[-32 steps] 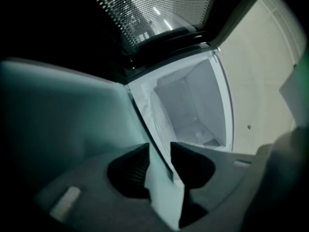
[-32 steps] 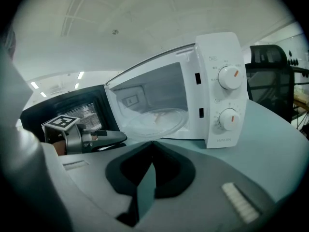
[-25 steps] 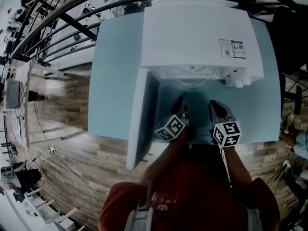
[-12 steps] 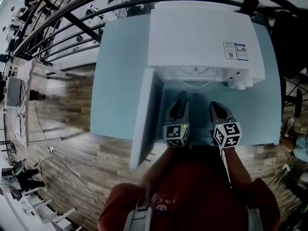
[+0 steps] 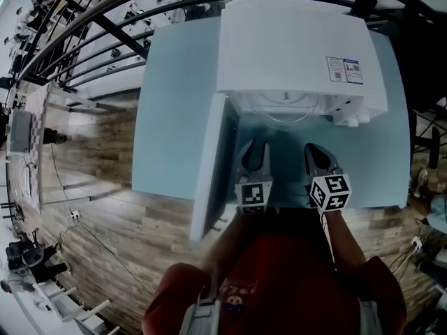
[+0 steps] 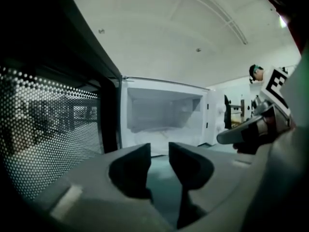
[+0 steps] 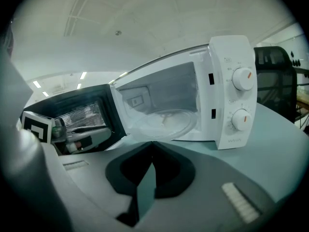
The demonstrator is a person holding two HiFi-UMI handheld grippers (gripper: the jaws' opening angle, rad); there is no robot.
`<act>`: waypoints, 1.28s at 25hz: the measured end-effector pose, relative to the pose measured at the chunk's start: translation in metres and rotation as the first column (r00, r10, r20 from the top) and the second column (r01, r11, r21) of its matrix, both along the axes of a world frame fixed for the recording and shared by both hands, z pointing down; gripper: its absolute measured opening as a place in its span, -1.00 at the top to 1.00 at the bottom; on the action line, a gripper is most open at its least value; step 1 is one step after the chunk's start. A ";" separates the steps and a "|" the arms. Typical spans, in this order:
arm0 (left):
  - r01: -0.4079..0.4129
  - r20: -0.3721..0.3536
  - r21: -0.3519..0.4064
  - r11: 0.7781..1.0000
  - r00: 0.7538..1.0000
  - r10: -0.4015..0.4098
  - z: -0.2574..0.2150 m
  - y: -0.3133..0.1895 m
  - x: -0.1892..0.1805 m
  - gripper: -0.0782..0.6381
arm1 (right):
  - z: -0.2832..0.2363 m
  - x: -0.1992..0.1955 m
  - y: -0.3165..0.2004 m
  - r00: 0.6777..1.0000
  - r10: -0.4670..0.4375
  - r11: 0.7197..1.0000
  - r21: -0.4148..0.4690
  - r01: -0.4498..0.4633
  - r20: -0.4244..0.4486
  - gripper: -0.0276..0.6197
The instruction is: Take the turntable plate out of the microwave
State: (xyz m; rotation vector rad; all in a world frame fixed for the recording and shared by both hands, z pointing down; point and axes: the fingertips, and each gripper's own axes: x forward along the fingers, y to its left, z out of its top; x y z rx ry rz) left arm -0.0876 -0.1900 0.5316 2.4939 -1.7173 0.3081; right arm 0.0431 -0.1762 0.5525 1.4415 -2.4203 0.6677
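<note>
The white microwave [image 5: 293, 47] stands on a pale blue table [image 5: 174, 103] with its door [image 5: 209, 166] swung open to the left. The clear glass turntable plate [image 7: 166, 122] lies inside the cavity; its front rim [image 5: 283, 114] shows in the head view. My left gripper [image 5: 253, 149] hovers in front of the opening beside the door, its jaws closing with nothing between them [image 6: 158, 146]. My right gripper [image 5: 313, 151] is level with it on the right, shut and empty [image 7: 152, 143], pointing at the cavity. Both are short of the plate.
Two control knobs [image 7: 241, 79] sit on the microwave's right panel. The door's mesh window [image 6: 48, 129] is close on the left gripper's left side. The table's front edge is near the person's body, with wooden floor [image 5: 105, 208] to the left and a dark chair [image 7: 275, 76] at the right.
The left gripper has rolled from a tilted pose to upright, lifted slightly, and its jaws have narrowed. The right gripper has stayed put.
</note>
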 end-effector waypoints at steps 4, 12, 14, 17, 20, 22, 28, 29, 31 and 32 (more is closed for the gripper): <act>0.013 -0.025 -0.010 1.000 1.000 -0.013 0.002 0.003 0.001 0.54 | 0.003 0.000 -0.001 1.000 0.005 1.000 -0.012 -0.005 0.015 0.91; 0.024 -0.016 -0.015 1.000 1.000 -0.025 0.001 0.008 0.002 0.79 | 0.009 -0.004 -0.001 0.999 0.006 1.000 -0.027 -0.005 0.034 0.91; 0.026 -0.012 -0.025 0.999 1.000 -0.027 0.003 0.009 0.002 0.79 | 0.010 -0.005 -0.002 0.997 0.018 0.999 -0.039 -0.015 0.076 0.91; 0.028 -0.002 -0.029 0.999 1.000 -0.028 0.004 0.011 0.000 0.79 | 0.015 -0.006 -0.004 0.980 0.052 0.996 -0.085 -0.036 0.192 0.91; 0.028 -0.010 -0.015 0.999 1.000 -0.029 0.002 0.010 0.002 0.79 | 0.023 -0.006 -0.007 0.944 0.102 0.987 -0.151 -0.056 0.314 0.85; 0.028 -0.016 -0.005 1.000 0.999 -0.028 0.000 0.010 0.003 0.79 | 0.026 -0.007 -0.009 0.906 0.130 0.980 -0.194 -0.055 0.403 0.75; 0.031 -0.021 0.004 0.999 0.999 -0.031 -0.004 0.010 0.003 0.79 | 0.030 -0.007 -0.024 0.719 0.251 0.955 -0.288 -0.073 0.648 0.46; 0.031 -0.020 0.005 1.000 0.999 -0.031 -0.004 0.010 0.003 0.79 | 0.030 -0.007 -0.029 0.679 0.264 0.953 -0.293 -0.075 0.685 0.41; 0.029 -0.016 0.005 1.000 0.999 -0.029 -0.005 0.010 0.003 0.79 | 0.030 -0.006 -0.038 0.611 0.284 0.950 -0.301 -0.078 0.739 0.35; 0.029 -0.015 0.004 1.000 0.999 -0.029 -0.005 0.011 0.002 0.79 | 0.033 -0.004 -0.041 0.590 0.312 0.942 -0.324 -0.089 0.744 0.34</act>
